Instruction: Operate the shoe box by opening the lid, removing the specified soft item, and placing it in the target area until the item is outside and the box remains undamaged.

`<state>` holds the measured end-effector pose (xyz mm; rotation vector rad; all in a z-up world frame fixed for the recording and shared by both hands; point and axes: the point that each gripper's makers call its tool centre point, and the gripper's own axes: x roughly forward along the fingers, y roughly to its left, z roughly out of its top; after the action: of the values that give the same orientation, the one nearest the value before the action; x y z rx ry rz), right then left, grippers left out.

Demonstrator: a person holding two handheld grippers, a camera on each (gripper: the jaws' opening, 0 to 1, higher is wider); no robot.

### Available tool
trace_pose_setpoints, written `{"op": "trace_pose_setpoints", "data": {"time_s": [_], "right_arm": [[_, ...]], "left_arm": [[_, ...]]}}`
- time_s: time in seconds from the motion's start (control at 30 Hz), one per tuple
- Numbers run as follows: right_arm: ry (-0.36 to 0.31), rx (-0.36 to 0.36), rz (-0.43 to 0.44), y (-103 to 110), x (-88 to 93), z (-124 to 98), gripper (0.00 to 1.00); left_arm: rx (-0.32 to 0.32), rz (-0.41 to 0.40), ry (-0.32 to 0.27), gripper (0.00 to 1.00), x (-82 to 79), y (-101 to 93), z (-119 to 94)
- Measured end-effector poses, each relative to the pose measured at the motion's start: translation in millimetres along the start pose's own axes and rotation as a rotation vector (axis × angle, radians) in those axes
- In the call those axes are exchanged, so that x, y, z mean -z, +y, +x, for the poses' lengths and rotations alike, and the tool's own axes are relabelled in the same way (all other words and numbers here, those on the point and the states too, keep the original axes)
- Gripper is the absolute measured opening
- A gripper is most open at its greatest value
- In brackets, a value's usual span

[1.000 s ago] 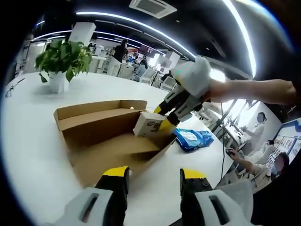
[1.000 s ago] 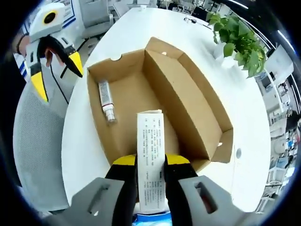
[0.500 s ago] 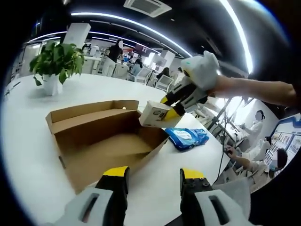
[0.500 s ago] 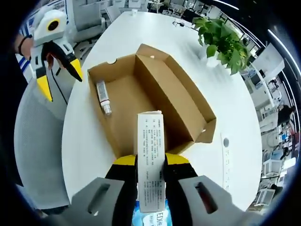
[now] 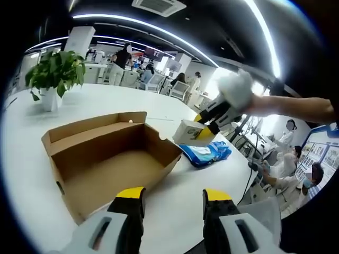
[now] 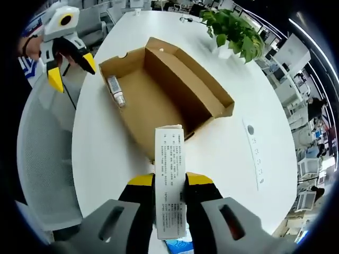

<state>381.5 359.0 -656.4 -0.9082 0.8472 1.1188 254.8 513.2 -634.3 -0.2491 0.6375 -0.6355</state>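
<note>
Right gripper view looks down on a white tabletop (image 6: 106, 137) bearing an open cardboard shoe box (image 6: 159, 95) with a small tube (image 6: 115, 91) inside. Clear of the box, the right gripper (image 6: 169, 185) clamps a white printed carton (image 6: 170, 174). The left gripper (image 5: 172, 198) hovers empty, jaws parted. A blue soft pack (image 5: 206, 153) lies beside the box. Carrying appears underway; next, lowering onto the tabletop and releasing.

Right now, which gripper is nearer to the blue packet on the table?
Right. The right gripper hangs just above the blue packet, holding the white carton; the left gripper is beyond the box.
</note>
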Motion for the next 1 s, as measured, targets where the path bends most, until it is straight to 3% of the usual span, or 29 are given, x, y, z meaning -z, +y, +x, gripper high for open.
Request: {"op": "trace_pose_setpoints", "data": {"time_s": [0.23, 0.53, 1.0], "right_arm": [[0.033, 0.014, 0.079, 3.3, 55.7, -12.1, 0.18], [0.067, 0.037, 0.156, 13.4, 114.6, -31.4, 0.18], [0.085, 0.086, 0.243, 16.8, 177.6, -64.4, 0.18]], "left_arm": [[0.008, 0.014, 0.011, 0.44, -1.3, -5.9, 6.7], [0.025, 0.033, 0.031, 0.44, -1.9, -17.2, 18.7], [0.066, 0.066, 0.056, 0.44, -3.9, -51.6, 48.1]]}}
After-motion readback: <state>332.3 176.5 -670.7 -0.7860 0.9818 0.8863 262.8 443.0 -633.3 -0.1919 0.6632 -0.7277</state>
